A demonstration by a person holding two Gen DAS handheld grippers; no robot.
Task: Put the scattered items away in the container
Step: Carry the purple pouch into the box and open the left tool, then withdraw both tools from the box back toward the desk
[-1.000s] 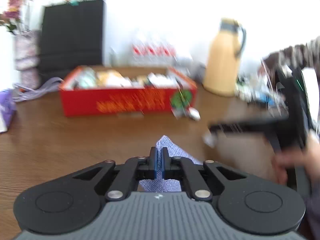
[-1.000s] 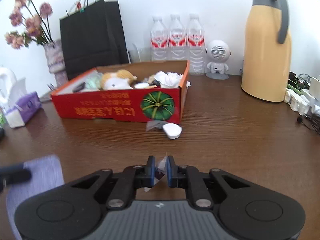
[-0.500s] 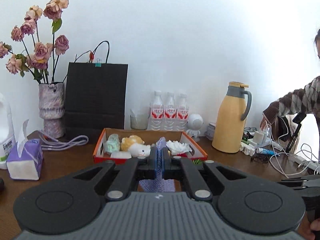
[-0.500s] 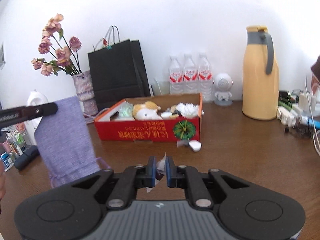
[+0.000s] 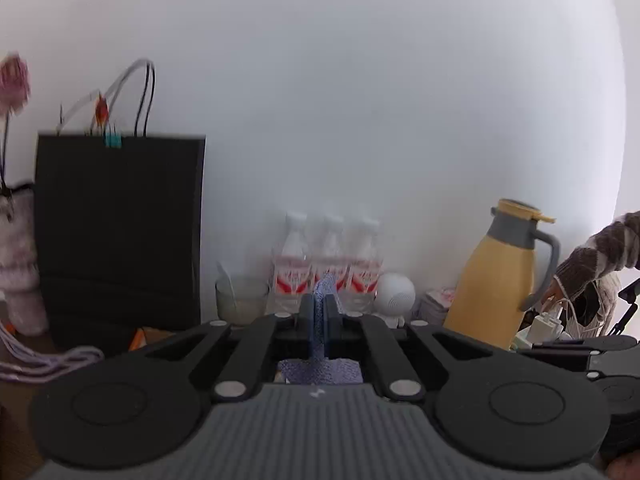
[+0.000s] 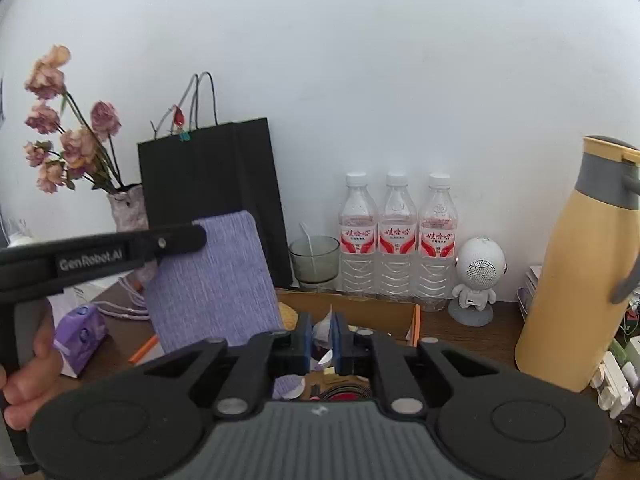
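My left gripper (image 5: 319, 312) is shut on a purple cloth pouch (image 5: 322, 370), which hangs below its fingers. In the right wrist view the pouch (image 6: 212, 284) hangs in the air at the left, held by the left gripper (image 6: 196, 236). My right gripper (image 6: 320, 332) is shut on a small crumpled white wrapper (image 6: 322, 330). It is over the open cardboard box (image 6: 360, 308), whose inner wall shows just ahead. The box is mostly hidden by both gripper bodies.
A black paper bag (image 6: 212, 192), a vase of dried roses (image 6: 80, 148), a glass (image 6: 314, 258), three water bottles (image 6: 396, 240), a white robot figure (image 6: 478, 276) and a yellow thermos (image 6: 580, 280) stand along the wall. A purple tissue pack (image 6: 80, 336) lies left.
Both grippers have risen and moved forward toward the box. The box now lies under the right gripper. The pouch hangs higher and nearer the box.
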